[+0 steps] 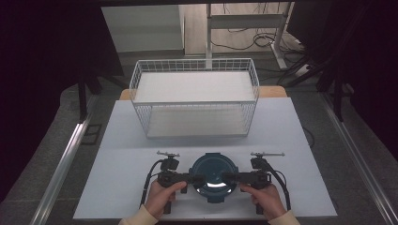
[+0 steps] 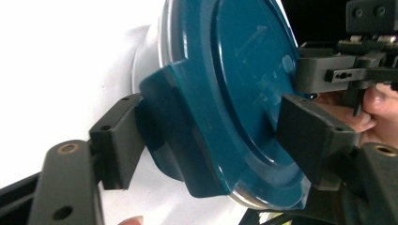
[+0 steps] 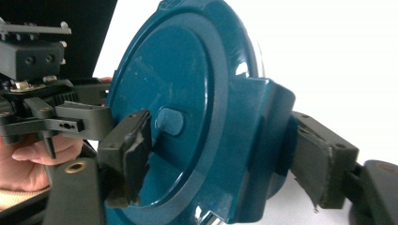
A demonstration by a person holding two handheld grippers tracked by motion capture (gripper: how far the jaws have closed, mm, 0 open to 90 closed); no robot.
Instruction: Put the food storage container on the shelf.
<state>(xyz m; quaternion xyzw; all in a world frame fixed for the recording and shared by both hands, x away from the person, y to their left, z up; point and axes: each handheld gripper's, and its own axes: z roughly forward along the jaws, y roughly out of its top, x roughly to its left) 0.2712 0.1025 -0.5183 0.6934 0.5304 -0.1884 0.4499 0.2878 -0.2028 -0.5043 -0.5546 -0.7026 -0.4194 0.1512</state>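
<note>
The round blue-lidded container (image 1: 214,176) is sitting at the near edge of the table (image 1: 122,187), squarely between both hands, with the left gripper (image 1: 197,178) and right gripper (image 1: 229,177) each clamping a latch flap on opposite sides.

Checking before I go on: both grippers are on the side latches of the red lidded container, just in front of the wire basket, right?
Not quite: the lidded container is dark blue-green, not red, as the high view shows. The rest holds: the left gripper and right gripper straddle its side latches, in front of the wire basket.
</note>
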